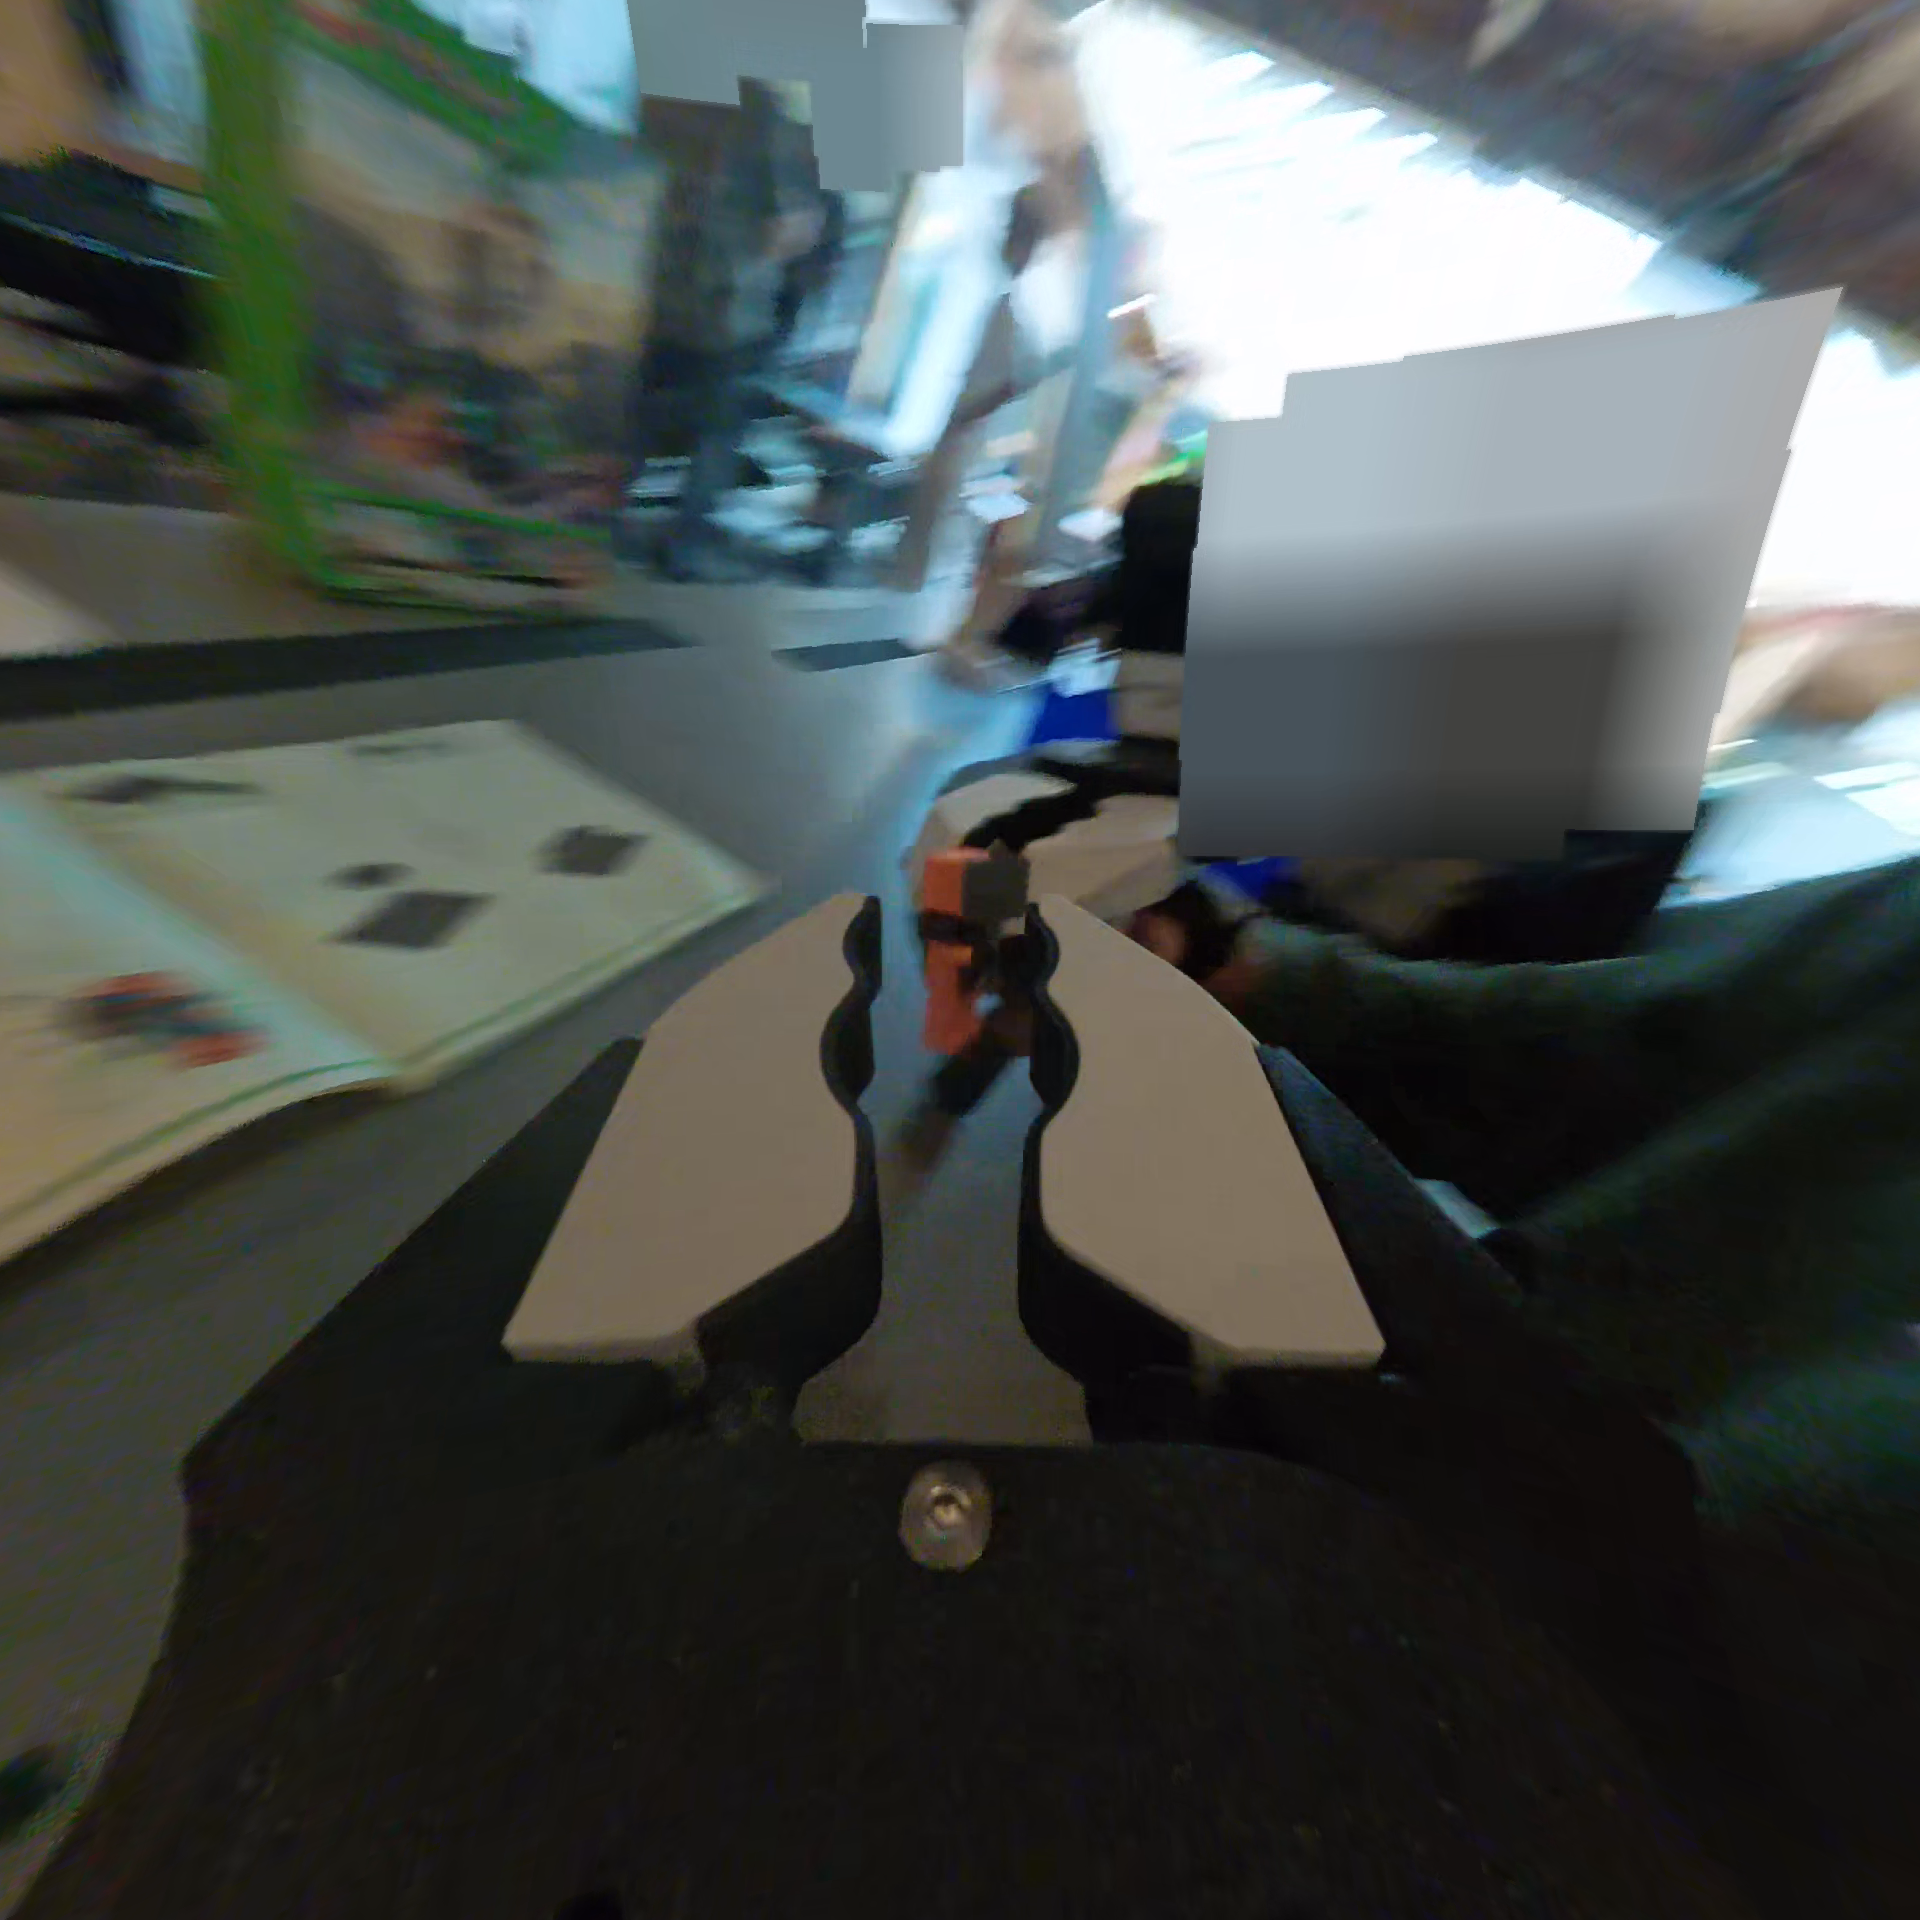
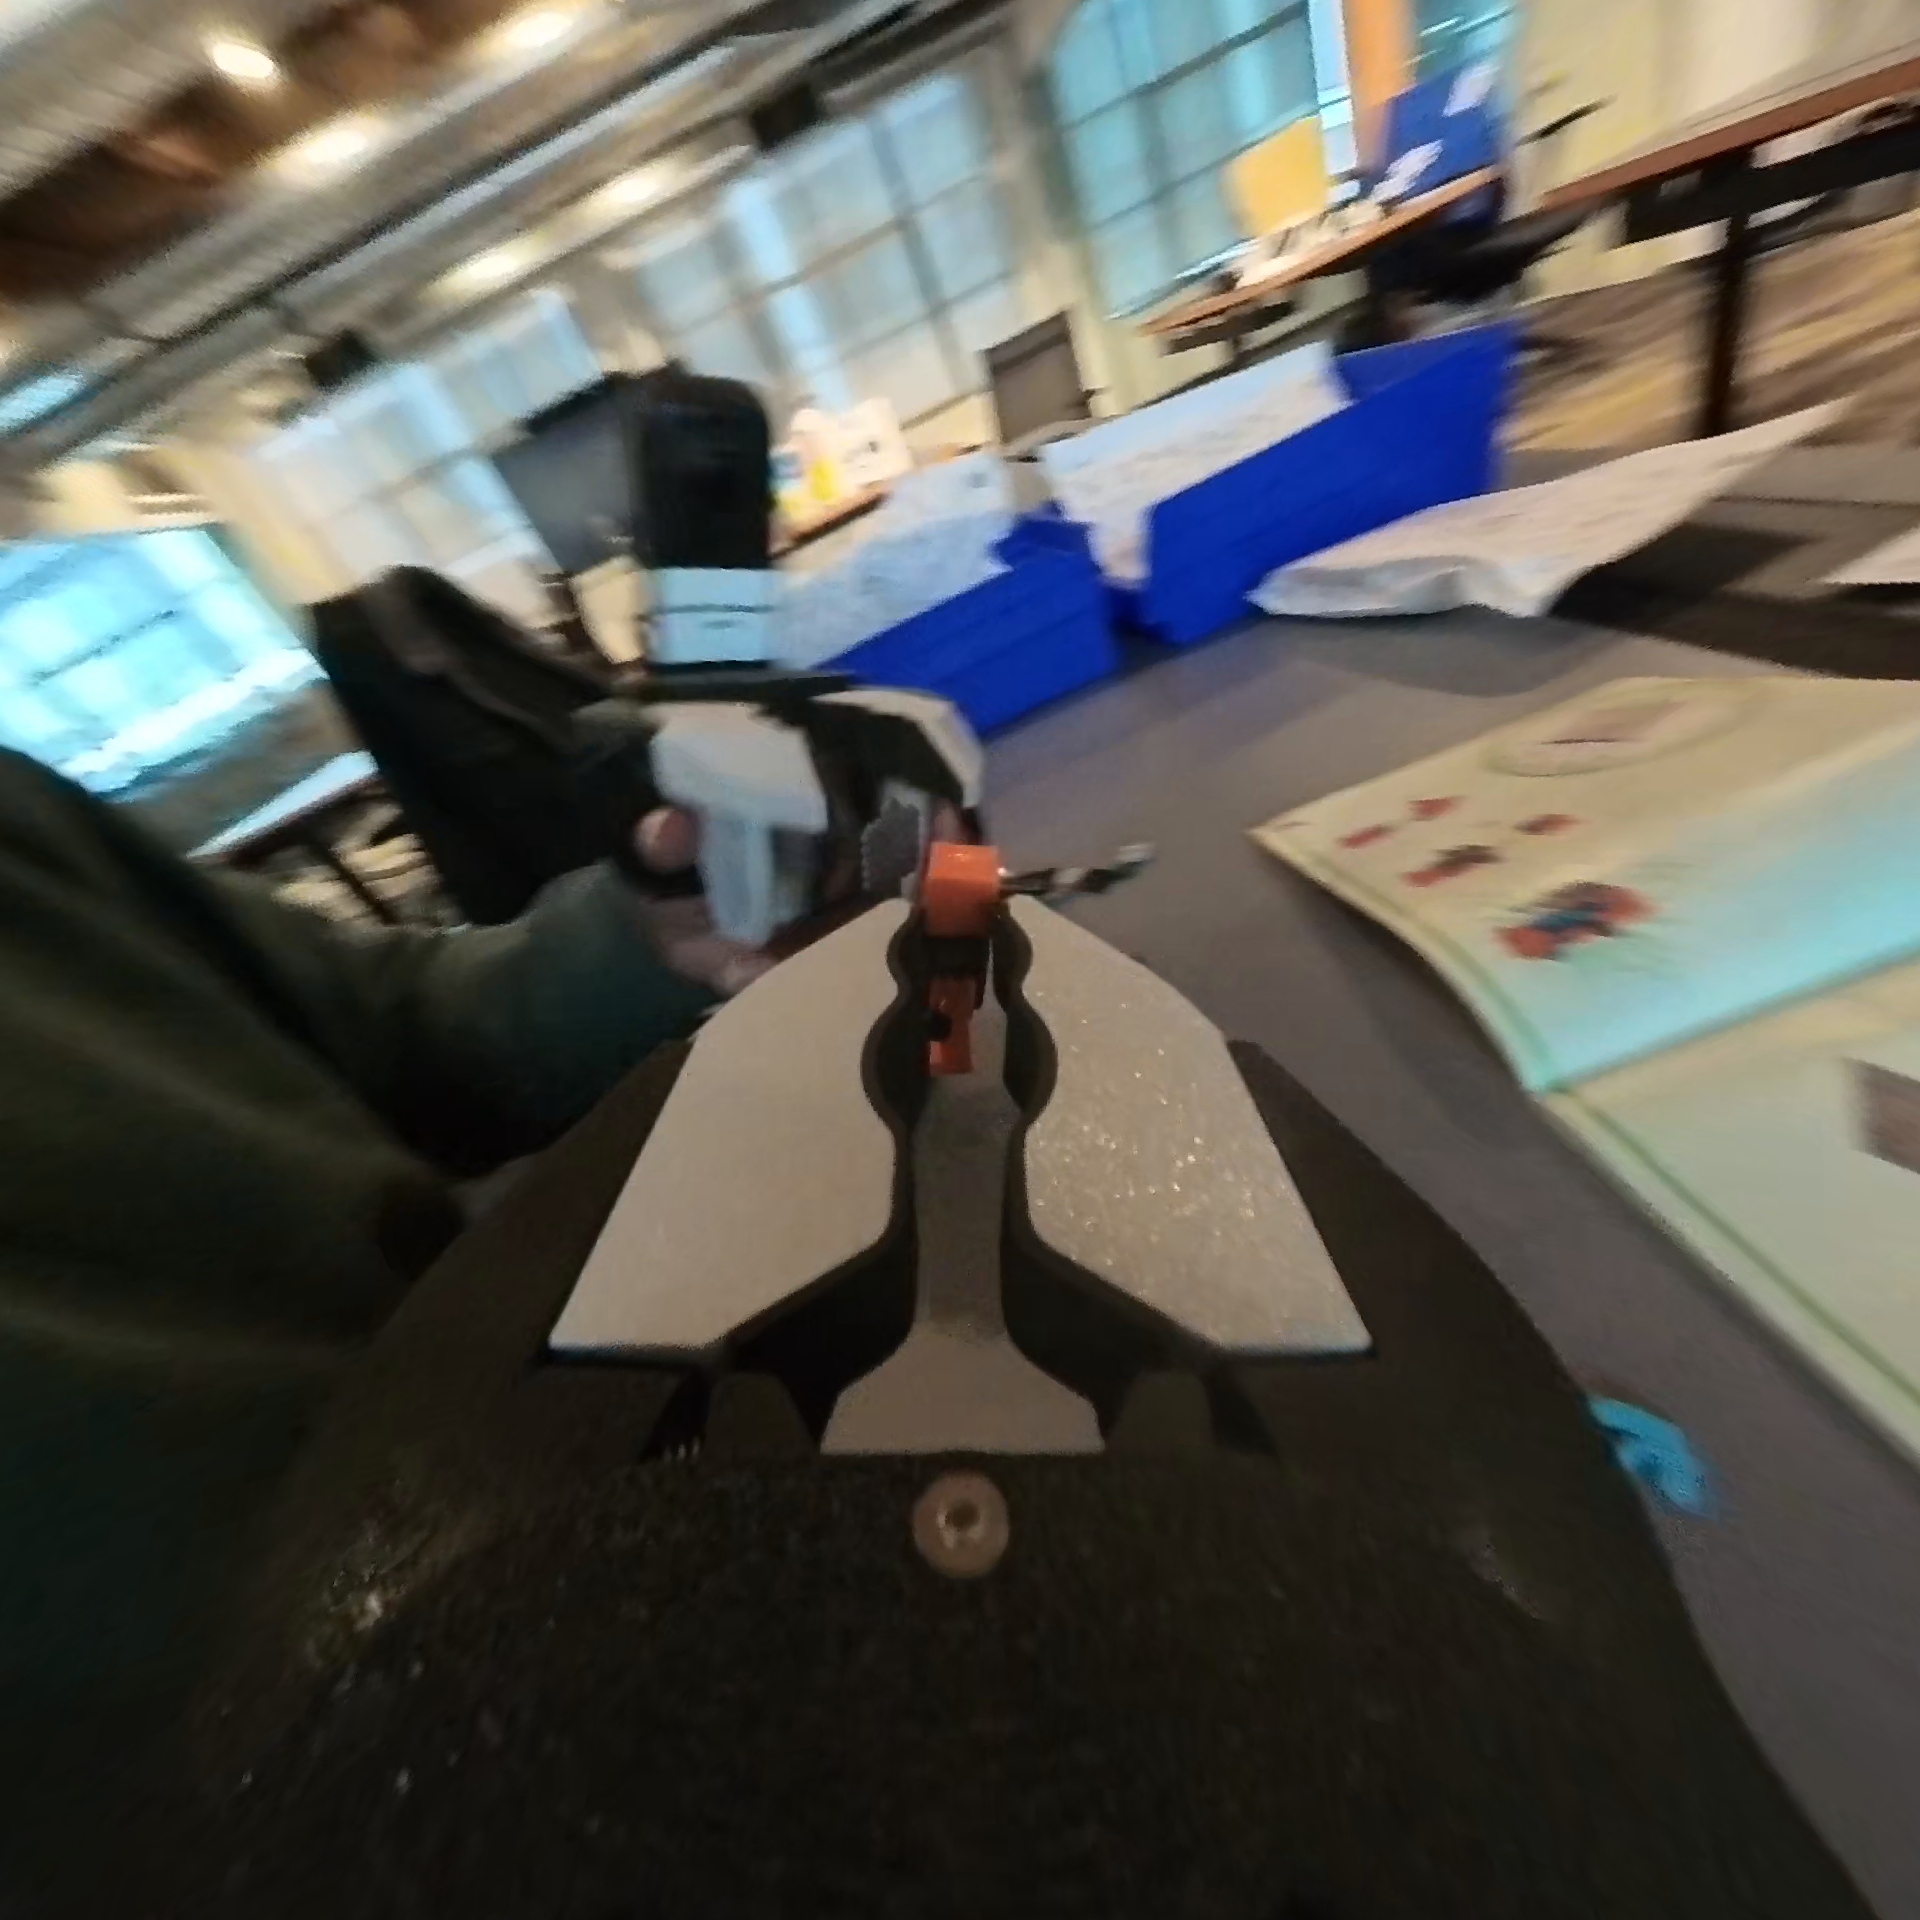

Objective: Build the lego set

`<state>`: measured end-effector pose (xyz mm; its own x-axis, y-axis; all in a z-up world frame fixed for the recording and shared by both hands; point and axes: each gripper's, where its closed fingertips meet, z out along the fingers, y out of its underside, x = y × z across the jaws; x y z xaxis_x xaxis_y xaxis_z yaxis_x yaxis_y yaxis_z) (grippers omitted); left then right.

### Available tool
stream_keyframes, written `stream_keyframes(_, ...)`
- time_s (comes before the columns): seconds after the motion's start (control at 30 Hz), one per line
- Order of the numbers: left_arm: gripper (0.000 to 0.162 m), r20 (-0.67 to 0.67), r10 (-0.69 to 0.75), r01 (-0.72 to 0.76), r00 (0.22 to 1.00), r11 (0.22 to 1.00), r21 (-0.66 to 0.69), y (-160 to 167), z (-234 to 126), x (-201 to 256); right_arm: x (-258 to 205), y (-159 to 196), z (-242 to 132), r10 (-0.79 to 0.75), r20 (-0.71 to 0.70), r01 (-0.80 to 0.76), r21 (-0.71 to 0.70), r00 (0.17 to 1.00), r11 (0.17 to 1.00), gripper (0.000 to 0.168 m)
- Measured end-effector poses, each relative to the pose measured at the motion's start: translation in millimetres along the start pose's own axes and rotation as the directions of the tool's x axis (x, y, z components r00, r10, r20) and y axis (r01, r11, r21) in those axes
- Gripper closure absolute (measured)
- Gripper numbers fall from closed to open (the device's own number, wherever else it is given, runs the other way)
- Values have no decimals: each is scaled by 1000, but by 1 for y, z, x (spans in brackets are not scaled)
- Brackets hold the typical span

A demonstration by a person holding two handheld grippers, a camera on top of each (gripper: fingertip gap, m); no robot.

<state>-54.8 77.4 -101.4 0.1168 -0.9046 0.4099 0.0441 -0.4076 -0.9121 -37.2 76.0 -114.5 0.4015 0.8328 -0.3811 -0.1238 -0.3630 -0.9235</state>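
A small orange lego assembly (image 2: 954, 914) with a grey part sits clamped between the fingertips of my right gripper (image 2: 951, 925), held above the dark table (image 2: 1247, 748). In the left wrist view the same orange assembly (image 1: 951, 977) lies between the tips of my left gripper (image 1: 951, 920). The jaws there stand apart, with a gap on the left side of the piece. The two grippers face each other, tip to tip. The left gripper's white body (image 2: 748, 800) shows just behind the piece in the right wrist view. Both views are motion-blurred.
An open instruction booklet (image 1: 364, 914) lies on the table; it is at the right in the right wrist view (image 2: 1610, 914). Blue bins (image 2: 1299, 499) with white bags stand at the back. A green box (image 1: 281, 312) stands far left. A dark sleeve (image 2: 208, 1039) fills the left. Both grippers' tips are close together, under 4 cm apart.
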Motion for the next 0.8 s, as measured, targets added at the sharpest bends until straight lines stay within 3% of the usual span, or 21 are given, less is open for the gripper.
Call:
stream_keyframes(0.13, 137, 235, 169, -158, 957, 985, -67, 8, 8, -9, 14, 3, 1, -17, -118, 19, 10, 993, 1000, 157)
stream_keyframes(0.3, 139, 363, 232, -206, 903, 973, -108, 11, 16, -12, 19, 6, 4, -49, -184, 52, 11, 982, 999, 157)
stream_keyframes(0.47, 145, 419, 290, -243, 860, 956, -162, 14, 18, -17, 18, 10, 7, -59, -178, 60, 2, 982, 998, 157)
stream_keyframes(0.8, 146, 413, 285, -221, 865, 955, -195, 20, 17, -16, 18, 15, 9, -58, -70, 56, -22, 996, 998, 157)
